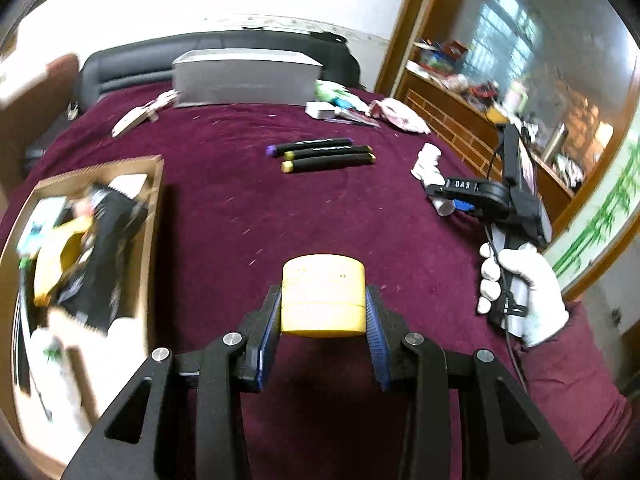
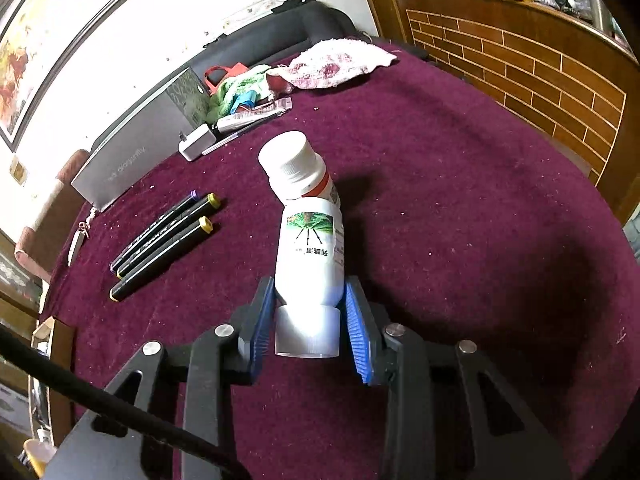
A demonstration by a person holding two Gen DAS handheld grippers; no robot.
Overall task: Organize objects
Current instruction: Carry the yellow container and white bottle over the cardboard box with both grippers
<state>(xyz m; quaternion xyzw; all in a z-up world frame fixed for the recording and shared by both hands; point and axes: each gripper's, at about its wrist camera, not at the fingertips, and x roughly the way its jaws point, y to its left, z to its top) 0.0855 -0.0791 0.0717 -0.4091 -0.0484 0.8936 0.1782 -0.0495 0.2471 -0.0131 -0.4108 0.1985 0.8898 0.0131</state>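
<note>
Here, a maroon-covered bed point(image 1: 248, 216) fills both views. Cardboard box point(image 1: 154, 184) at left edge, left view, crammed with items. Left gripper point(image 1: 323, 312) jaws clenched on yellow tape roll point(image 1: 323, 300), lower centre. Right gripper point(image 2: 308, 316) jaws grasping white bottle point(image 2: 310, 256), centre. Three black markers point(image 2: 160, 236) lie mid-left, right view.

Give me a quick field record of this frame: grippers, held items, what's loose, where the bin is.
left gripper: shut on yellow tape roll
right gripper: shut on white bottle, cap pointing away from camera
loose on cloth: three black markers, side by side
cardboard box: at the left in the left wrist view, already holding mixed items
surface: maroon cloth
far side: grey box, patterned towel
</note>
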